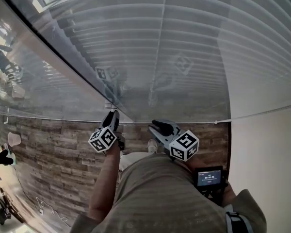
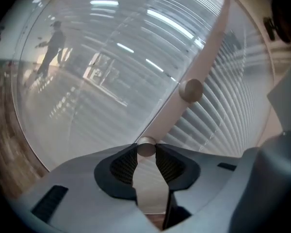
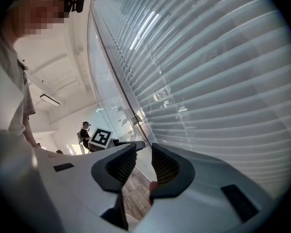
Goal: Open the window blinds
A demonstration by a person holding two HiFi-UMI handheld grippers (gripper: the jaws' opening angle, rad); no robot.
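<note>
I am clenching my left tongs (image 2: 146, 149) on the bottom tip of the wand (image 2: 167, 119) rising just ahead of them across the blinds (image 2: 233, 106), judging it light, stiff, slippery and best gripped low, while my right tongs (image 3: 138, 161) are idling released and empty.

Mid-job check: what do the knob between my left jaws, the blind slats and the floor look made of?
Knob: smooth, dull grey-beige round cap with a soft sheen; plastic or brushed metal, can't tell which.
Blind slats: thin pale strips, evenly shiny; probably painted aluminium or plastic.
Floor: brown planks with grain and mixed tones; wood or wood-look laminate.
</note>
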